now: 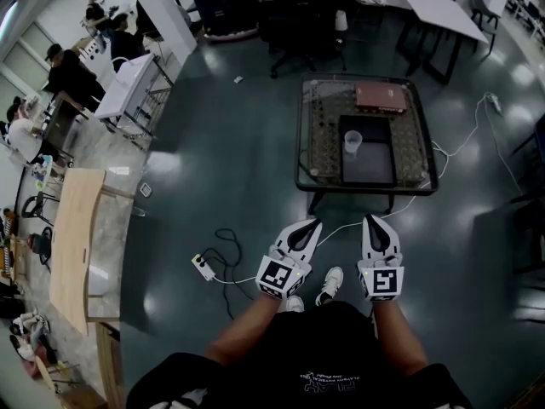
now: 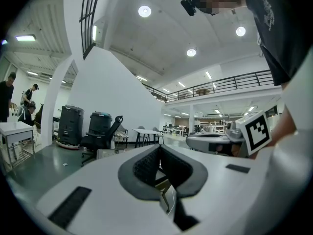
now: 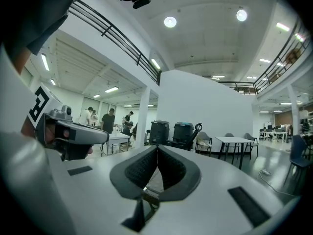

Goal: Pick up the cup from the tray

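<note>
A clear plastic cup (image 1: pixel 352 141) stands upright on a dark tray (image 1: pixel 369 167) that lies on a low glass-topped table (image 1: pixel 317 147) ahead of me. Both grippers hang close to my body, well short of the table's near edge and above the floor. The left gripper (image 1: pixel 312 223) has its jaws together with nothing in them; in its own view the pads meet at the tip (image 2: pixel 159 149). My right gripper (image 1: pixel 373 221) is likewise shut and empty, its jaws touching (image 3: pixel 157 149). Neither gripper view shows the cup.
A reddish-brown flat box (image 1: pixel 379 98) lies at the table's far end. On the floor to my left sit a power strip (image 1: pixel 203 267) and looped cables. A wooden bench (image 1: pixel 72 245) stands far left, office chairs (image 1: pixel 302 15) and a white table (image 1: pixel 443 11) beyond.
</note>
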`<state>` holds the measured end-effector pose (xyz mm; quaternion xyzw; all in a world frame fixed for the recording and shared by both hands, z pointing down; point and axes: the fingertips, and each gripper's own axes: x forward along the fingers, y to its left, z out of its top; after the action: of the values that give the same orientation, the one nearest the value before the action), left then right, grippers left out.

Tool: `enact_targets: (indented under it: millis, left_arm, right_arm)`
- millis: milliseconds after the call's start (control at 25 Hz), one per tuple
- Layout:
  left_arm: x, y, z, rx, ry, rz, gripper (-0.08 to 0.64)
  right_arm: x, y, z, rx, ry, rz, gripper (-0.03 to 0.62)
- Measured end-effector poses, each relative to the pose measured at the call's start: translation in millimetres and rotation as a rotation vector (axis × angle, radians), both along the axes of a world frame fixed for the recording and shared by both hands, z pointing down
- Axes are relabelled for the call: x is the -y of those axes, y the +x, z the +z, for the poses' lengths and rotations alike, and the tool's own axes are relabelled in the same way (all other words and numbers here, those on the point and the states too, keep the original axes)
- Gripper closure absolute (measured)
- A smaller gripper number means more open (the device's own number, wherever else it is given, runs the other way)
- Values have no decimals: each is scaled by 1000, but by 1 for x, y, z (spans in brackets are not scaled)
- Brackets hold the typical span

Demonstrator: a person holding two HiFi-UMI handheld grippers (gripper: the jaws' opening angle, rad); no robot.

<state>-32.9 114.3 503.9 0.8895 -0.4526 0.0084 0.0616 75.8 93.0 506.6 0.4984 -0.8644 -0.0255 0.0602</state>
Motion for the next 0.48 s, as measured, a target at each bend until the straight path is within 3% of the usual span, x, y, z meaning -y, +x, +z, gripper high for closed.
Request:
enact_targets:
  millis: [480]
  left_arm:
    - [39,18,-4,26,10,-52,551]
  right_arm:
    - [42,9,13,44,-30,-60,581]
